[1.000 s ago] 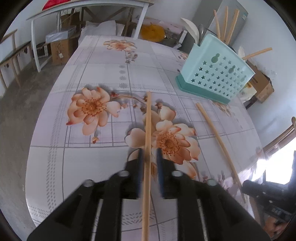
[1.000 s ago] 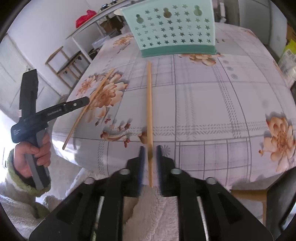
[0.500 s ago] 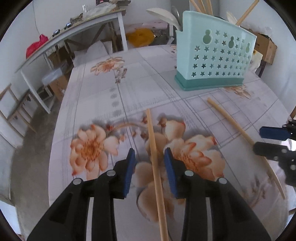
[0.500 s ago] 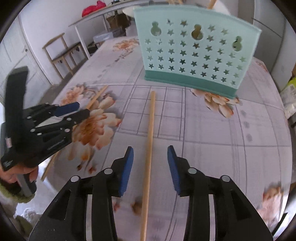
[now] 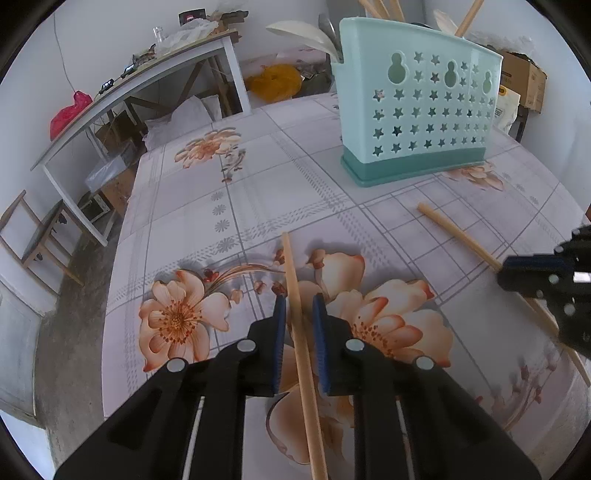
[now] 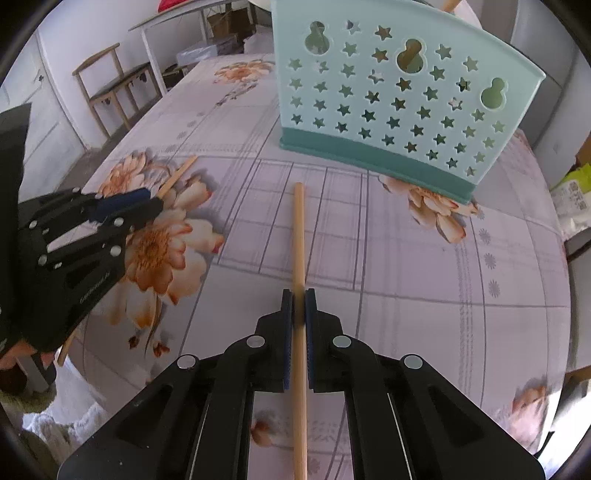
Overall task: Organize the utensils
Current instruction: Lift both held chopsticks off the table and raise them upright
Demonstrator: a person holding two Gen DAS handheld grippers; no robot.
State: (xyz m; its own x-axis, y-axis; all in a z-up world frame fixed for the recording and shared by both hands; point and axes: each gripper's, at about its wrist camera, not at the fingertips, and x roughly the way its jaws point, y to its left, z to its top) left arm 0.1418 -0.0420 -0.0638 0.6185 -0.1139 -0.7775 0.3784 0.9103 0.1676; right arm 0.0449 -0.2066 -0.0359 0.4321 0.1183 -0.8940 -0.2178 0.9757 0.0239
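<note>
Two wooden chopsticks lie on the flowered tablecloth in front of a mint-green holder with star cut-outs, which has chopsticks and a white spoon standing in it. My left gripper straddles one chopstick; its jaws are closing, with thin gaps still showing beside the stick. My right gripper is shut on the other chopstick, which points at the holder. Each gripper shows in the other's view: the right gripper on its chopstick, the left gripper over its chopstick.
A white side table with clutter stands beyond the table's far left edge. A wooden chair is by the wall. A cardboard box and a yellow bag sit behind the holder. A person's hand holds the left gripper.
Both grippers slid forward along their chopsticks toward the holder, opened wide, then narrowed again. The right one has closed onto its chopstick; the left one has drawn in close around its own.
</note>
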